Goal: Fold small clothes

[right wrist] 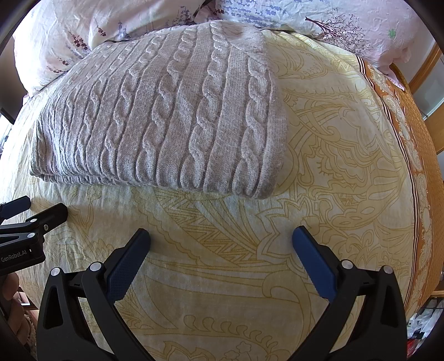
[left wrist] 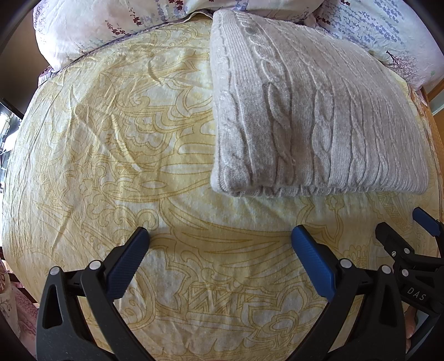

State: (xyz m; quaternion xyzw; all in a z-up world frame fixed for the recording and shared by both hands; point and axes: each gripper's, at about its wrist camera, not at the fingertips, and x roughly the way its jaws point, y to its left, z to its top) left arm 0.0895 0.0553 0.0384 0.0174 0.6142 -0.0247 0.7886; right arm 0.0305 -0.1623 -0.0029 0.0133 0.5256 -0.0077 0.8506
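A grey cable-knit sweater (left wrist: 310, 111) lies folded into a thick rectangle on the yellow patterned bedsheet (left wrist: 125, 133); it also shows in the right wrist view (right wrist: 166, 116). My left gripper (left wrist: 220, 236) is open and empty, a short way in front of the sweater's near left corner. My right gripper (right wrist: 221, 236) is open and empty, in front of the sweater's near right corner. Each gripper shows at the edge of the other's view: the right one (left wrist: 402, 230) and the left one (right wrist: 41, 211).
Floral pillows or a duvet (left wrist: 97, 25) are piled at the head of the bed behind the sweater, also in the right wrist view (right wrist: 347, 25). An orange patterned border (right wrist: 410, 133) runs along the bed's right edge, with a wooden frame (right wrist: 424, 64) beyond it.
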